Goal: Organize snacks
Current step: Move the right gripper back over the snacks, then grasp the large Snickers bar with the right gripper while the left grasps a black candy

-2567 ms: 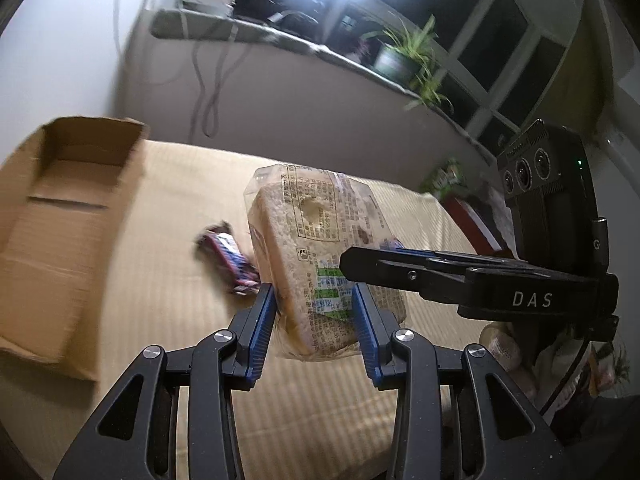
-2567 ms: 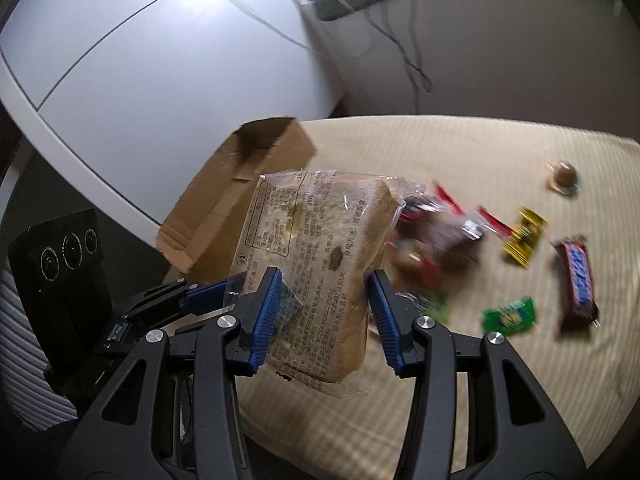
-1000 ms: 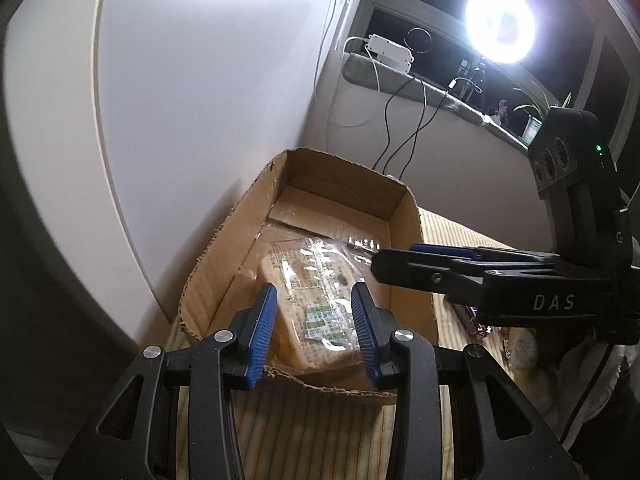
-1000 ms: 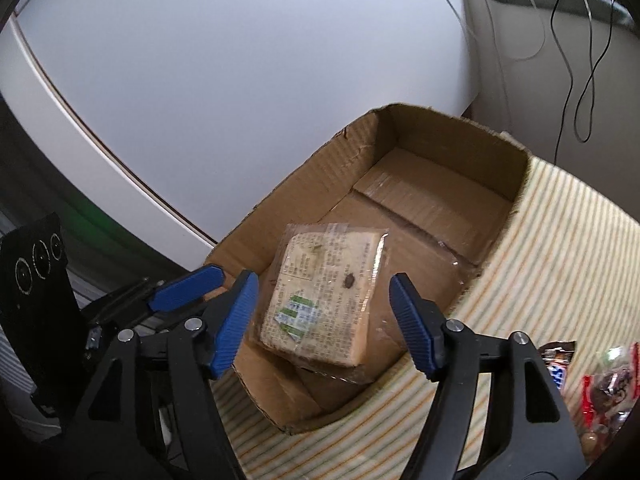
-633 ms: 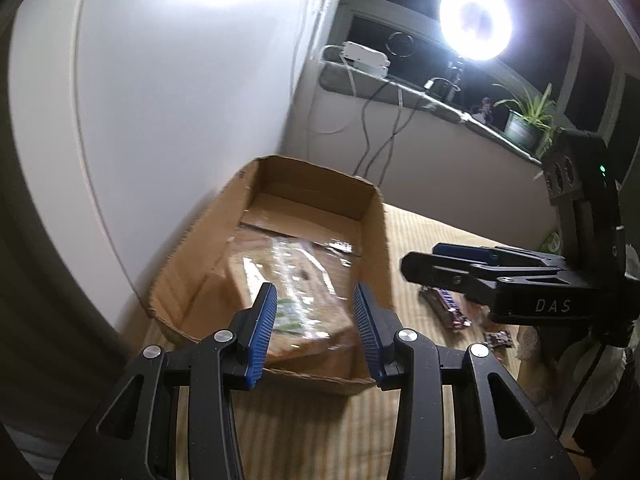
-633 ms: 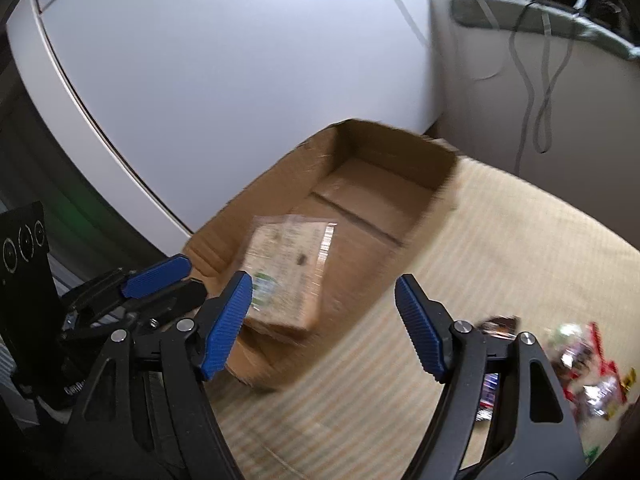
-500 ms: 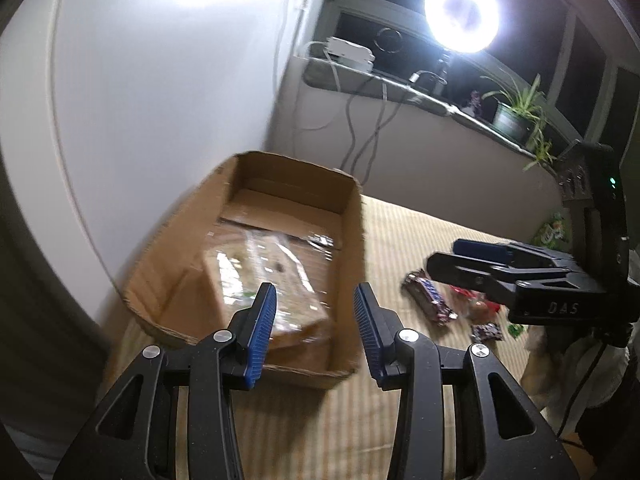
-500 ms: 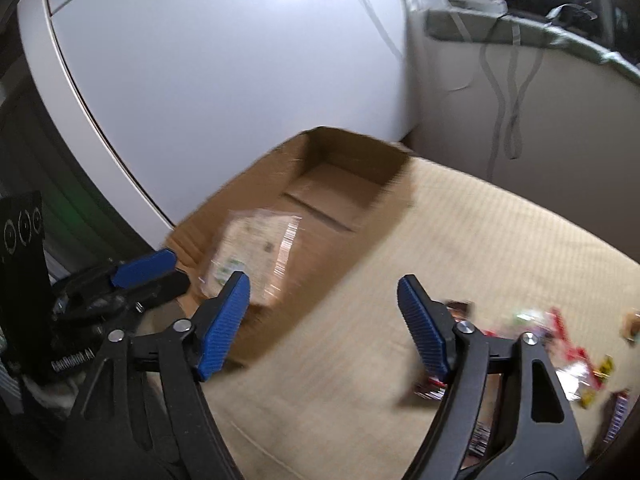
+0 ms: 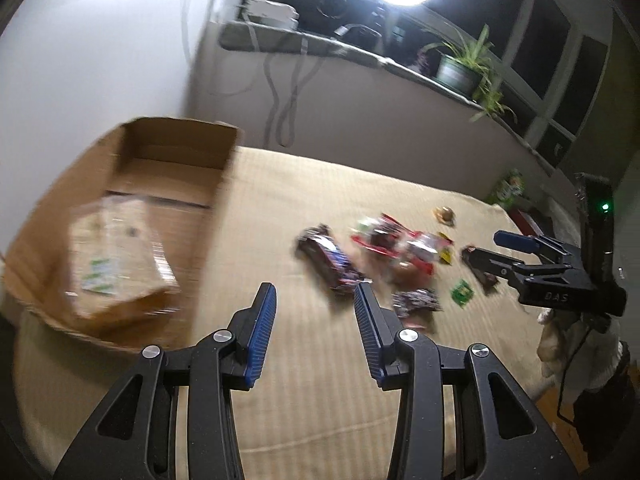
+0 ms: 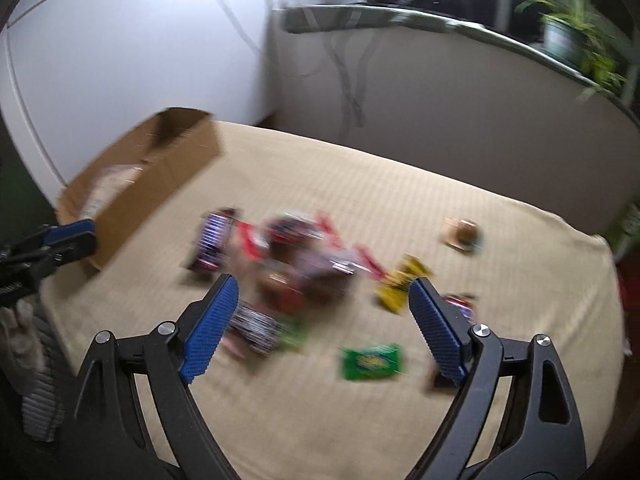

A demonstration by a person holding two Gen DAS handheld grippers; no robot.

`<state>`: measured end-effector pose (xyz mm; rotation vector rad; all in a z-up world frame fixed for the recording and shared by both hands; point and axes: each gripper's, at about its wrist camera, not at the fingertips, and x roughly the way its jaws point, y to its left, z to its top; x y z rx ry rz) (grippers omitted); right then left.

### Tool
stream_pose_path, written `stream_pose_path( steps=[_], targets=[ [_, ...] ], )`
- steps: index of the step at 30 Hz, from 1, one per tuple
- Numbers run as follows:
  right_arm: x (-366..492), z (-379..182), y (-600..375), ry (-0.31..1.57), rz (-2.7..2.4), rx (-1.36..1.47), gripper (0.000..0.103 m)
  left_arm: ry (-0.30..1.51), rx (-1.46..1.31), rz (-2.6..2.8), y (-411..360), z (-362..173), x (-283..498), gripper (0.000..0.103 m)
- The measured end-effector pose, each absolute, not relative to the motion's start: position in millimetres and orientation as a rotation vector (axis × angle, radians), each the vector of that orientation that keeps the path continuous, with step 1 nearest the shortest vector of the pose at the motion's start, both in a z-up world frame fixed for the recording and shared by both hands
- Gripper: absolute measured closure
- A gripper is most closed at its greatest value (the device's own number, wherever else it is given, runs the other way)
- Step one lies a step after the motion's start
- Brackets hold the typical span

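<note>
A bagged loaf of bread [image 9: 116, 252] lies inside the open cardboard box [image 9: 176, 168] at the left of the beige striped mat. In the left wrist view my left gripper [image 9: 316, 312] hovers over the mat right of the box, open and empty. A dark chocolate bar [image 9: 332, 260] lies just beyond it. My right gripper [image 10: 324, 320] hangs over the blurred pile of red-wrapped snacks [image 10: 304, 264], its jaws opening with nothing pressed between them. A green packet [image 10: 372, 362], a yellow packet [image 10: 400, 284] and a round candy [image 10: 460, 236] lie around the pile.
A white wall [image 10: 120, 60] stands behind the box [image 10: 160, 172]. A sill [image 9: 320, 44] with cables, a power strip and a potted plant [image 9: 460, 68] runs along the back under a bright lamp. The mat's front edge [image 9: 280, 440] drops off near me.
Both grippers let the bread go in the box and swung right, away from it, toward the snack pile. The right jaws have spread wider.
</note>
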<state>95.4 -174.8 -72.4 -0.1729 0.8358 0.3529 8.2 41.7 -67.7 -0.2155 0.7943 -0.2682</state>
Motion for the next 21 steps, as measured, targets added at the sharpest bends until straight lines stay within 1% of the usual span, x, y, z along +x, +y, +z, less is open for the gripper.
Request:
stream_pose_path(
  steps=[3, 5, 6, 7, 14, 21],
  targets=[
    [96, -82, -206, 0.860, 0.297, -0.169, 0.014, 0.818, -0.200, -0.320, 19, -72, 12, 0.064],
    [95, -87, -221, 0.874, 0.275, -0.163, 0.014, 0.834, -0.187, -0.350, 4, -75, 14, 0.058],
    [96, -90, -228, 0.880, 0.270, -0.158, 0.014, 0.840, -0.178, -0.365, -3, -77, 16, 0.054],
    [95, -93, -235, 0.888, 0.264, -0.154, 0.014, 0.845, -0.167, -0.378, -9, -78, 17, 0.053],
    [99, -106, -260, 0.916, 0.258, -0.140, 0.014, 0.897, -0.061, -0.445, -51, -91, 32, 0.053],
    [116, -115, -263, 0.927, 0.273, -0.110, 0.015, 0.918, 0.046, -0.484, -71, -97, 46, 0.053]
  ],
)
